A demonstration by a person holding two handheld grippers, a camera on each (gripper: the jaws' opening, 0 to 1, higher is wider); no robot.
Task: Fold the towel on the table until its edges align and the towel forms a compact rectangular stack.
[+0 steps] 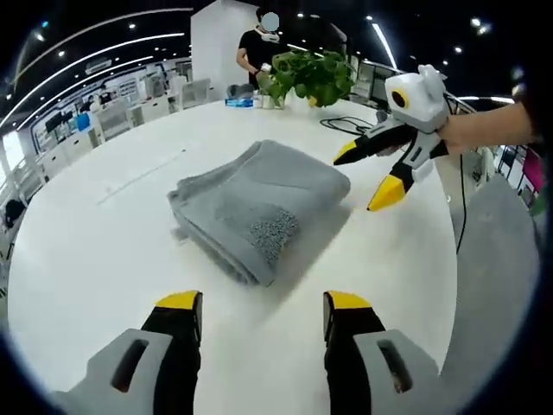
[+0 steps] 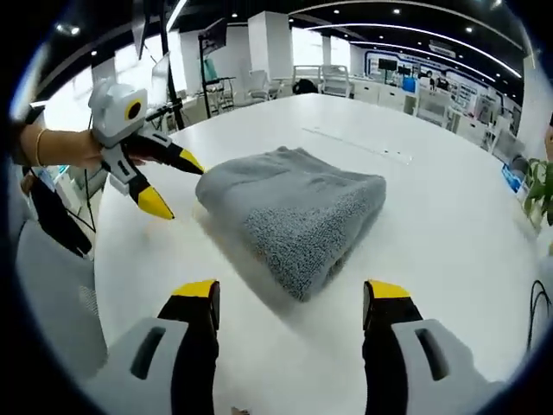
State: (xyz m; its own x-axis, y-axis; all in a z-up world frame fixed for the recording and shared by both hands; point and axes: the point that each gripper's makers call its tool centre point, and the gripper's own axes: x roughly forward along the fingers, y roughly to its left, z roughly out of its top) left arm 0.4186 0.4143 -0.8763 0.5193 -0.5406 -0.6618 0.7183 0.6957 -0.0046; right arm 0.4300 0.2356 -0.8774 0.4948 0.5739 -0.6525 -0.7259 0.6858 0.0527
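Note:
A grey towel (image 1: 259, 199) lies folded into a thick compact rectangle on the white table (image 1: 95, 259). In the left gripper view my left gripper (image 1: 262, 303) is open just short of the towel's near edge, with nothing between its jaws. My right gripper (image 1: 364, 175) hovers open by the towel's right side, held by a hand. In the right gripper view the towel (image 2: 289, 207) sits directly ahead of my open right gripper (image 2: 291, 291). My left gripper (image 2: 174, 183) hangs open close to the towel's left corner, not touching it.
A potted plant (image 1: 311, 76), a small blue box (image 1: 239, 102) and a black cable (image 1: 346, 124) sit at the table's far end, where a person (image 1: 257, 47) stands. The table edge (image 2: 99, 259) curves close at the left in the right gripper view.

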